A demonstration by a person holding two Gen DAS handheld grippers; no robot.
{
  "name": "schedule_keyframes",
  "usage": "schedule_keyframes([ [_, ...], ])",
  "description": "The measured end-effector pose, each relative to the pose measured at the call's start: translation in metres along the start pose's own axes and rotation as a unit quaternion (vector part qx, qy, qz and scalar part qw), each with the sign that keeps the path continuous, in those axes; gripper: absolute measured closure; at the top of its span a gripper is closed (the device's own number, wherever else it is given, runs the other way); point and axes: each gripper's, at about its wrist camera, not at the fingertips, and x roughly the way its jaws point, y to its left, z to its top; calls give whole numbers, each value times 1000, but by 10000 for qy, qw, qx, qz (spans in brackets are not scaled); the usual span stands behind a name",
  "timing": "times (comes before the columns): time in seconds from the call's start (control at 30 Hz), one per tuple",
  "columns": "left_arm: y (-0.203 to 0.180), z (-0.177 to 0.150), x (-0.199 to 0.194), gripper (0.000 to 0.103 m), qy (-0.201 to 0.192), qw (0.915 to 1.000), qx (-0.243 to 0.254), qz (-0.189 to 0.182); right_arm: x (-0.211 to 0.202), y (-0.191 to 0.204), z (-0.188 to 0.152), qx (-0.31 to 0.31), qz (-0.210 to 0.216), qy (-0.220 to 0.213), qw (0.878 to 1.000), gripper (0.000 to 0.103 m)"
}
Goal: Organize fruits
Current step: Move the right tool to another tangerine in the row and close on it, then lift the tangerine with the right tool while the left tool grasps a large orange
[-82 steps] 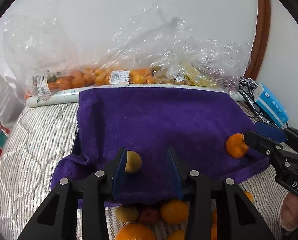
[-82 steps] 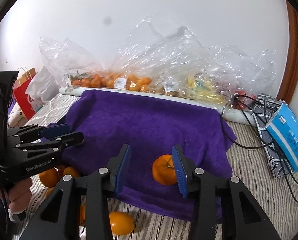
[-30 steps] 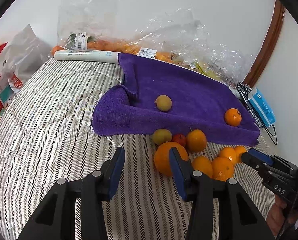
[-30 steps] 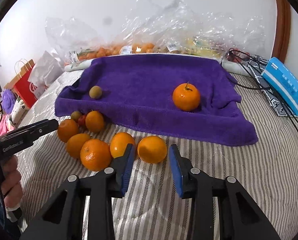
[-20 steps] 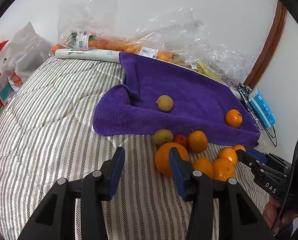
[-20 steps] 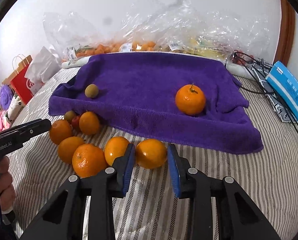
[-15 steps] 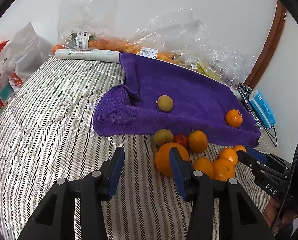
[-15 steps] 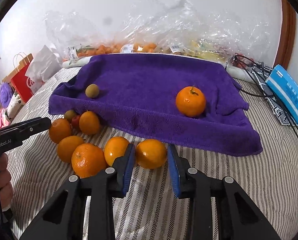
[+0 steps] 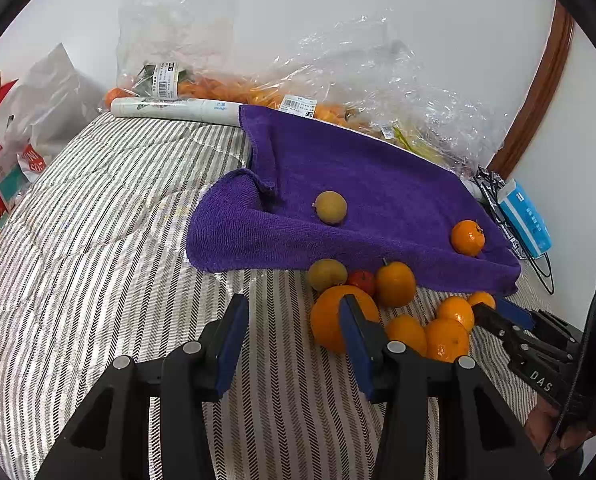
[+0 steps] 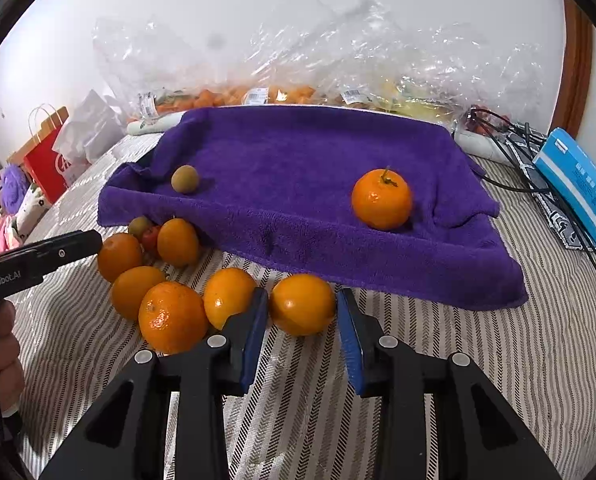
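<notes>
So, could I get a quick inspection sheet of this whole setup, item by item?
Surface: striped bedcover with a purple towel spread on it.
Job's things: stemmed orange and brownish fruit on the towel; loose oranges, second brownish fruit and red fruit on the bedcover at its front edge.
Clutter: plastic bags of fruit at the back, white roll, blue box, red bag.
Grippers: left gripper open, empty; right gripper shut on the end orange, which rests on the bedcover.
Cables: black cables beside the blue box.
Surroundings: white wall, wooden trim.
</notes>
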Motion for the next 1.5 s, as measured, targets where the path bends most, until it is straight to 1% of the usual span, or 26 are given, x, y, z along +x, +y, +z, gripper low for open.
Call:
schedule_keyframes([
  [0.1, 0, 0, 0, 58, -3, 10000, 0, -3, -5, -4, 0, 53, -19, -96, 9999, 70],
  [0.2, -1, 1, 0, 58, -9, 10000, 8, -15, -7, -7, 0, 55, 19, -98, 9999, 70],
  [0.3, -1, 1, 0, 58, 0, 10000, 12, -9, -7, -3, -1, -57, -37, -107, 9999, 69],
  [0.4, -1, 1, 0, 58, 0, 10000, 10, -4, -4, 0, -1, -143, -66, -41, 9999, 67],
  [0.53, 0, 1, -1, 58, -1, 10000, -3, -7, 9, -2, -2, -74, -30, 265, 9996, 68],
  [0.57, -1, 1, -1, 58, -1, 10000, -6, -11, 9, -4, -3, -34, -26, 264, 9996, 68],
  [0.63, -1, 1, -1, 58, -11, 10000, -9, -32, 4, -7, -3, 44, 5, 124, 9999, 68],
  [0.73, 0, 1, -3, 58, -46, 9999, -50, -136, -3, -8, -3, 32, -43, -55, 10000, 68],
  [0.9, 3, 1, -4, 58, -45, 9993, -136, -349, -7, -10, -4, 74, 19, -105, 9999, 68],
  [1.03, 3, 1, -1, 58, 52, 9990, -173, -415, -8, -13, -5, 77, 41, -116, 9999, 68],
  [1.17, 1, 1, 2, 58, 144, 9975, -172, -670, -8, -19, -5, 155, 119, -109, 9998, 68],
  [1.27, -5, 0, 9, 58, 291, 9965, -110, -772, -10, -22, -6, 193, 127, -138, 9996, 68],
  [1.4, -15, -3, 22, 60, 508, 9963, 50, -690, -14, -25, -7, 210, 115, -188, 9995, 68],
  [1.5, -22, -3, 27, 60, 489, 9973, 175, -523, -15, -26, -8, 201, 115, -197, 9995, 68],
])
